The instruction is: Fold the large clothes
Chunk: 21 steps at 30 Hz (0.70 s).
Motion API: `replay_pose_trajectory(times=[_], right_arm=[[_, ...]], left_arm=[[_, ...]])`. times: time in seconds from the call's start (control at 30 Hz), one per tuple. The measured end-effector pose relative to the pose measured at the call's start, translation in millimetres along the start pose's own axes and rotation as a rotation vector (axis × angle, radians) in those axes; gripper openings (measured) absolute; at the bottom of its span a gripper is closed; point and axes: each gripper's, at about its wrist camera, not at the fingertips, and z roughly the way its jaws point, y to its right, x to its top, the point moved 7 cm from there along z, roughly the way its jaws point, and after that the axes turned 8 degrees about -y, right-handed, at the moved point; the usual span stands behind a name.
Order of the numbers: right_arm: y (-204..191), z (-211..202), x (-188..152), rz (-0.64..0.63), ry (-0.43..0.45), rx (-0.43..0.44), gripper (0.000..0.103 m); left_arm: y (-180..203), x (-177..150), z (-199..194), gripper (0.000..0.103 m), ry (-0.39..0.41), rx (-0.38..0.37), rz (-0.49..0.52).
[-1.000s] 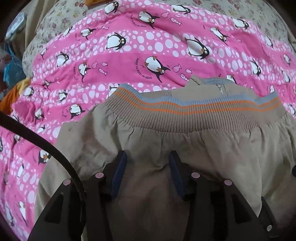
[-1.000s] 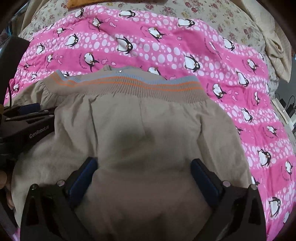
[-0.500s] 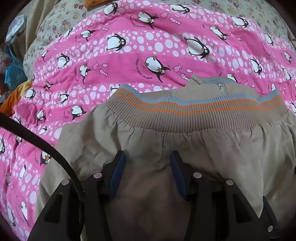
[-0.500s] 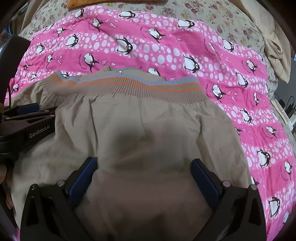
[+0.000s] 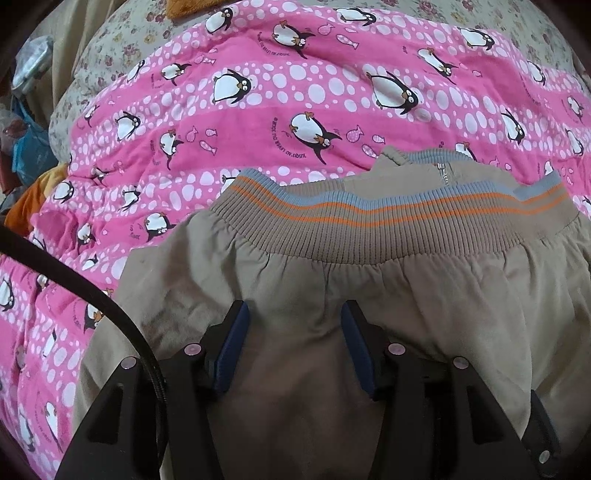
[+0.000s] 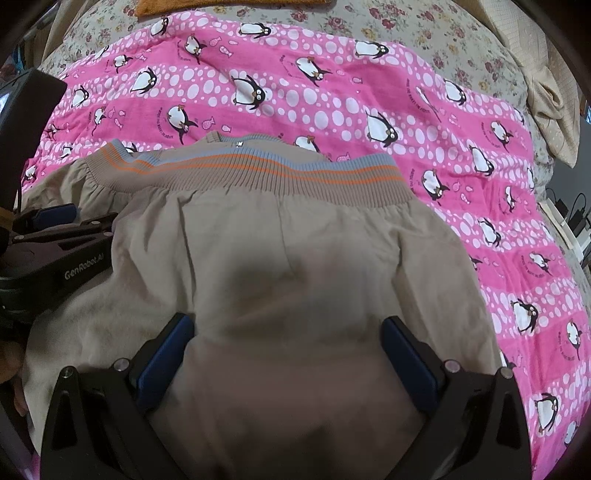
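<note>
Jaws of the left gripper (image 5: 294, 345) stand part-spread and the right gripper (image 6: 287, 354) wide-spread, both over the tan jacket (image 6: 280, 258), pinching nothing. It lies lower centre on the pink quilt (image 5: 258, 122), ribbed hem (image 5: 369, 232) farthest.

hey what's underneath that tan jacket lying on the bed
The tan jacket lies on a pink penguin blanket, which shows around it on three sides. A floral sheet shows beyond the blanket. Whatever lies directly beneath the jacket is covered.

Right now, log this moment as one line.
garment: tan jacket flat on pink blanket | left gripper: open above it | right gripper: open above it
</note>
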Motion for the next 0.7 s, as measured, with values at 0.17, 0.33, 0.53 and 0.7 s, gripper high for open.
replay_pose_trajectory(times=[0.17,0.33,0.53,0.7], right_arm=[[-0.4,0.0,-0.1,0.000,0.000,-0.001,0.102],[-0.1,-0.2,0.1,0.000,0.000,-0.001,0.102],[-0.2,-0.8,0.6,0.000,0.000,-0.001,0.102],[-0.3,-1.3,1.0,-0.001,0.000,-0.001,0.102]], left_arm=[[-0.5,0.5,0.6,0.034,-0.002,-0.013,-0.008],[-0.3,0.7,0.8,0.034,-0.003,-0.014,-0.009],[-0.1,0.5,1.0,0.034,-0.002,-0.014,-0.009],[0.0,0.6,0.9,0.034,-0.002,-0.014,-0.010]])
